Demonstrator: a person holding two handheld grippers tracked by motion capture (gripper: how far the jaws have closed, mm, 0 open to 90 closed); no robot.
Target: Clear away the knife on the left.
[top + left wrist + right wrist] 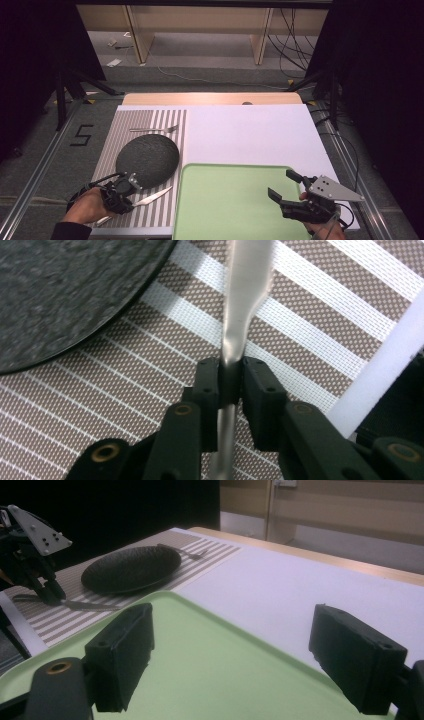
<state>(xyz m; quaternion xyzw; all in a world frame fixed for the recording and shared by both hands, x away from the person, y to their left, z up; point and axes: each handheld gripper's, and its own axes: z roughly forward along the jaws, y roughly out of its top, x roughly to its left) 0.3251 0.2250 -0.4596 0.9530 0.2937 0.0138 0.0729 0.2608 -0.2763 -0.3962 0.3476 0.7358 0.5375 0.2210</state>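
Pinching the knife point(235, 340) handle, the left hand-held gripper point(231, 377) is sitting lower left — the right hand-held gripper point(284, 186) is hanging spread over the green tray point(225, 200).

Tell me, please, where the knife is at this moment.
In the high view the knife lies at the near left on the striped placemat, just below the dark plate, its handle clamped by the left gripper.

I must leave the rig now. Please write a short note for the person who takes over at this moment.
Left gripper: shut on the knife, at its handle; the knife lies on the striped placemat beside the black plate.
Right gripper: open, holding nothing, over the green tray.
Fork: on the placemat, beyond the plate, untouched.
Done: the knife is gripped.
Left: probably to lift the knife and move it; the tray holds nothing so far.
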